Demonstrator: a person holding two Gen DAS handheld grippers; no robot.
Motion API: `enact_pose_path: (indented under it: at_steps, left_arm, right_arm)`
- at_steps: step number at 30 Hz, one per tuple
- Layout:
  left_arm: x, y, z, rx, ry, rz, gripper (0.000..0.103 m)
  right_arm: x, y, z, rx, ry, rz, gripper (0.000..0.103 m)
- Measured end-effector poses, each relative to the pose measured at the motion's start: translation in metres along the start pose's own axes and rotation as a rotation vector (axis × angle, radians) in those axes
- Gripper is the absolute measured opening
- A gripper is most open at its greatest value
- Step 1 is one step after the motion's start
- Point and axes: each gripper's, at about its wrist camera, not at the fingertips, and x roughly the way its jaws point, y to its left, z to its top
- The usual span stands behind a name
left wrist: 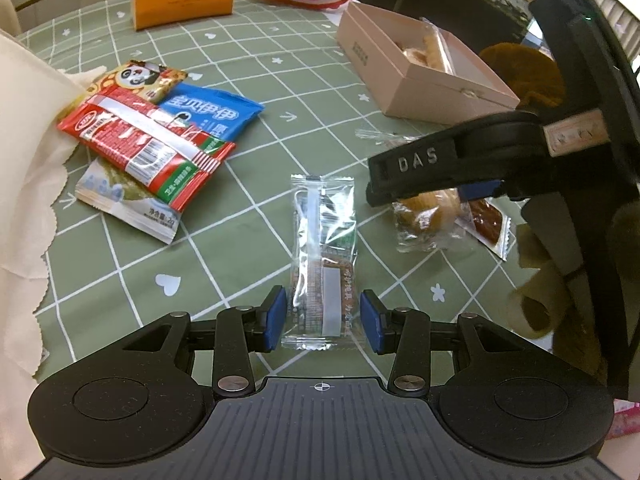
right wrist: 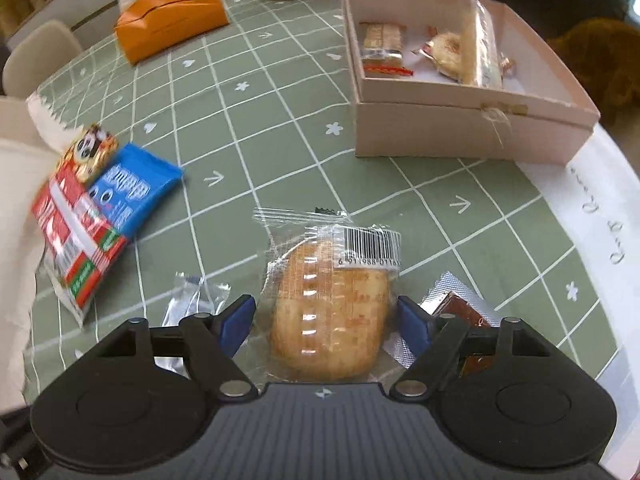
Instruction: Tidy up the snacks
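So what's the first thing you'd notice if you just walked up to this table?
Probably the round golden cake in a clear wrapper, sitting right between the right gripper's open blue fingers near the table's front edge. Next, the bright pile of red, blue and panda snack packets at the left, and the pale pink box at the back right with a few snacks already inside.

Left gripper [left wrist: 323,322] points steeply down, jaws apart, blue pads [left wrist: 276,318] not pressing anything. Right gripper [right wrist: 327,322] also points steeply down, jaws wide, blue pads [right wrist: 236,320] seemingly clear on both sides, though blur makes that hard to call. From the left wrist, the right gripper shows on the right.
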Motion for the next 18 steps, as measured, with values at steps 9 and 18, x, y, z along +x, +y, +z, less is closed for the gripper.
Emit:
enact_pose_path:
  at_steps: [9, 18]
  left_arm:
    - [0.0, -0.001, -0.004, 0.019, -0.017, 0.004, 0.046]
    - [-0.006, 0.006, 0.003, -0.086, -0.026, -0.069, 0.041]
  right_arm:
    - [-0.027, -0.005, -0.011, -0.071, -0.058, 0.006, 0.056]
    - [-0.063, -0.036, -0.033, -0.076, -0.091, 0.032, 0.055]
